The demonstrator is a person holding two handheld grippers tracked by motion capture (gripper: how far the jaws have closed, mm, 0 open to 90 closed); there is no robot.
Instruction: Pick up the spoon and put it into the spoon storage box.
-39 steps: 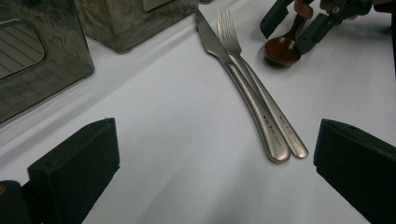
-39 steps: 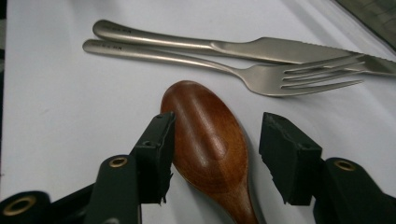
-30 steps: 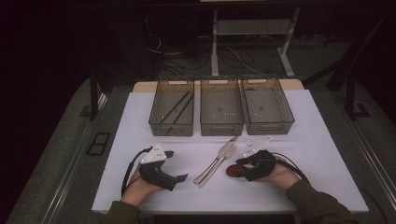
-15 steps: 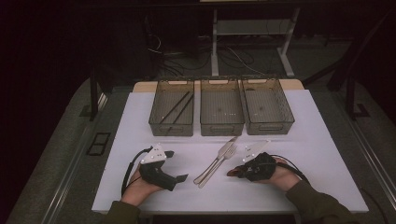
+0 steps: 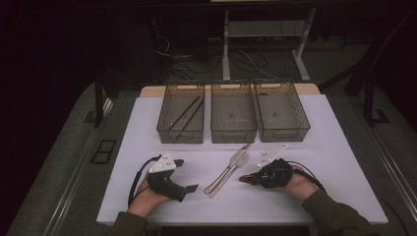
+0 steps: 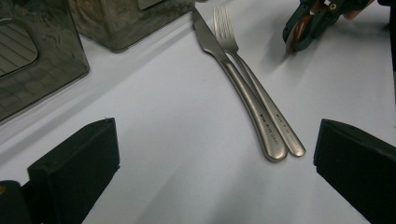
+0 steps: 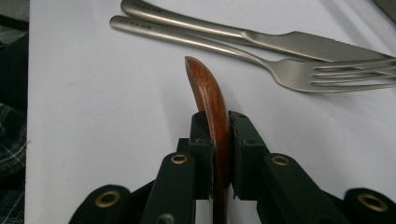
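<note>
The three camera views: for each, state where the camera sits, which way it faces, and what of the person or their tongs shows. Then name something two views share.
High view: above the person's side, looking forward and down on the table; both forearms, left tongs, right tongs.
Left gripper view: rides the left tongs, looking across the table between wide-apart jaws at knife and fork.
Right gripper view: rides the right tongs, jaws just closed on a wooden spoon.
Shared: knife and fork.

A reddish-brown wooden spoon (image 7: 210, 100), silver fork (image 7: 261, 63) and knife (image 7: 261, 38), white table (image 5: 314, 147), smoky grey bins (image 5: 233, 110)
</note>
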